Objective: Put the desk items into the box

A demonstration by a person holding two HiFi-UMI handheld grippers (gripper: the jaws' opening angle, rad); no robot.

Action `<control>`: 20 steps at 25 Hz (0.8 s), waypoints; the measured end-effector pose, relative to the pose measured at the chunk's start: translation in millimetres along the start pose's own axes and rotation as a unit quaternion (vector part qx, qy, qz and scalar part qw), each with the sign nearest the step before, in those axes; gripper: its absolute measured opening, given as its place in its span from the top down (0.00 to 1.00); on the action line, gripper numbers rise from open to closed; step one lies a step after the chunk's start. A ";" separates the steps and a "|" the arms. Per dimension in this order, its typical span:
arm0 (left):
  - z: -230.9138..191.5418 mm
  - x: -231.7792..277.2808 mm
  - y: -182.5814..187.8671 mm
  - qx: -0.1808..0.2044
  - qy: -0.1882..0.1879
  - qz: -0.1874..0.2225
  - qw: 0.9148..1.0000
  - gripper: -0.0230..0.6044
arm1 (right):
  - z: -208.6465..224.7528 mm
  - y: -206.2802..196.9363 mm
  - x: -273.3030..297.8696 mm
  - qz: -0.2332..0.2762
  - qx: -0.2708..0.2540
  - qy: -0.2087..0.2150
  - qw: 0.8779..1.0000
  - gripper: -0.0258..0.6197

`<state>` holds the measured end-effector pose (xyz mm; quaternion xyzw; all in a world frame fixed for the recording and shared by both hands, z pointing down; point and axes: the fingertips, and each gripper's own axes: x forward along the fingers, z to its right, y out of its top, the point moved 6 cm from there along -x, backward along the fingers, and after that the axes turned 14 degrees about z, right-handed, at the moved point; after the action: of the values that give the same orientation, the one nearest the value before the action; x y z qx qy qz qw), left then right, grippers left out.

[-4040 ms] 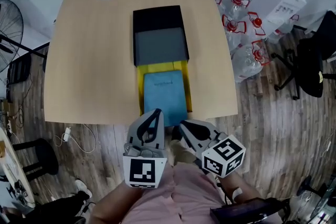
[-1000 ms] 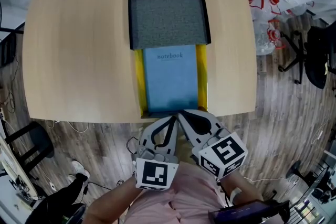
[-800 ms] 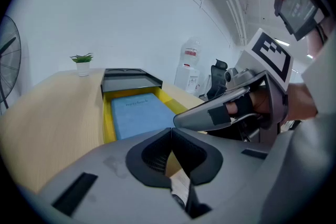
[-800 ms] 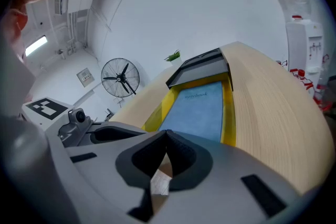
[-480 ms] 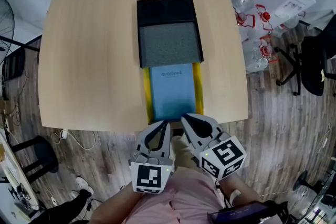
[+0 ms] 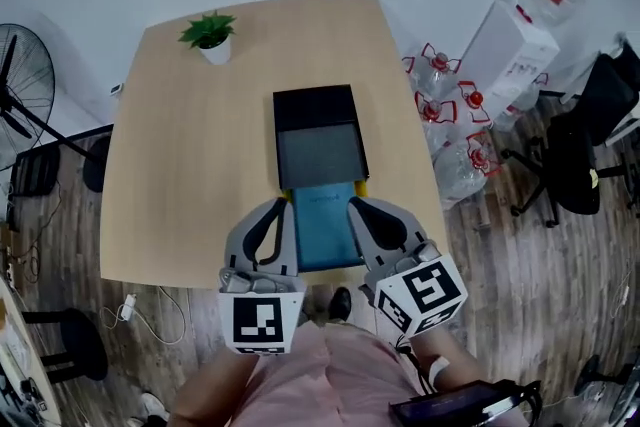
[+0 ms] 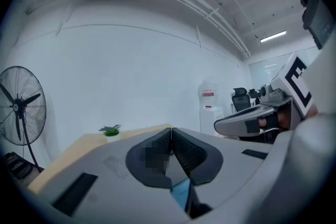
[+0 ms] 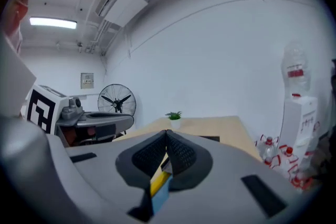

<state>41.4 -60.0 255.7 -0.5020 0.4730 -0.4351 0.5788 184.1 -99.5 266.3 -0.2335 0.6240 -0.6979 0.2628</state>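
Pale wooden table (image 6: 170,175) fills the head view, standing on a plank floor. At its middle sits a black rectangular box (image 6: 314,105) with a flat grey pad (image 6: 320,155) lying inside. Just outside the box, against its near wall, a blue notebook (image 6: 322,227) rests on a flat yellow folder (image 6: 359,186). Their near ends reach toward the table edge. The left gripper (image 6: 278,210) and right gripper (image 6: 357,208) flank the notebook, one on each side.

In the left gripper view, the claw's two dark pads meet at the tips with nothing pinched between them. A sliver of blue shows below.

The right gripper view shows the same: pads pressed together and empty, with yellow and blue visible underneath.

Notebook and folder lie outside the box, so I judge the notebook is the thing to go for. One claw would need to spread wide before it lowers. The notebook is thin and flat, so its near short edge looks the best place to bite. The other gripper could pin the folder so it does not drag along. The lift should stay level and clear the box wall.
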 end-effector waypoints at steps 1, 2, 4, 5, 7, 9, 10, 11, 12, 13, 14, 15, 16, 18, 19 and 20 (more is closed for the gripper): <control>-2.8 3.1 10.5 0.003 0.004 0.012 1.000 0.94 | -0.5 9.5 0.5 0.011 -0.017 -0.006 1.000 0.96; -5.2 6.2 19.8 0.008 0.007 0.022 1.000 0.94 | -0.9 18.1 0.8 0.022 -0.033 -0.012 0.999 0.96; -9.6 12.1 36.4 0.020 0.011 0.045 0.999 0.94 | -1.5 33.4 2.5 0.042 -0.060 -0.023 0.997 0.96; -11.7 13.8 43.5 0.026 0.011 0.056 0.998 0.94 | -2.4 39.9 3.6 0.050 -0.068 -0.027 0.996 0.96; -15.5 13.1 52.9 0.030 0.013 0.070 0.997 0.94 | -5.6 50.8 5.9 0.065 -0.079 -0.033 0.994 0.96; -18.6 10.9 56.8 0.027 0.017 0.075 0.997 0.94 | -8.5 59.2 7.9 0.076 -0.088 -0.036 0.993 0.96; -19.7 10.3 57.9 0.027 0.019 0.076 0.997 0.94 | -9.4 62.3 8.5 0.080 -0.093 -0.037 0.992 0.96; -20.5 10.2 58.7 0.026 0.020 0.077 0.996 0.94 | -9.7 64.7 8.8 0.083 -0.097 -0.038 0.991 0.96; -20.9 10.9 59.4 0.026 0.020 0.078 0.996 0.94 | -9.4 66.5 8.8 0.086 -0.101 -0.039 0.990 0.96; -20.9 12.2 60.0 0.026 0.020 0.079 0.996 0.94 | -8.6 67.7 8.8 0.089 -0.104 -0.041 0.990 0.96; -20.8 14.0 60.4 0.026 0.019 0.081 0.996 0.94 | -7.3 68.3 9.1 0.091 -0.105 -0.042 0.989 0.96; -20.5 15.9 60.5 0.026 0.018 0.083 0.996 0.94 | -6.0 68.2 9.7 0.092 -0.107 -0.043 0.989 0.96; -20.1 17.4 60.2 0.025 0.017 0.084 0.996 0.94 | -4.8 67.8 10.5 0.092 -0.108 -0.045 0.989 0.96; -19.4 18.3 59.5 0.023 0.015 0.086 0.996 0.94 | -3.5 67.6 12.1 0.093 -0.112 -0.046 0.988 0.96; -18.9 17.7 59.3 0.021 0.016 0.085 0.996 0.94 | -3.4 68.1 12.3 0.095 -0.114 -0.047 0.988 0.96; -18.5 16.9 59.1 0.020 0.016 0.084 0.996 0.94 | -3.6 68.9 12.0 0.097 -0.117 -0.047 0.987 0.96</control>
<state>27.8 -72.8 194.2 -0.4413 0.5139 -0.4023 0.6159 177.9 -110.5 197.4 -0.2338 0.7080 -0.5795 0.3288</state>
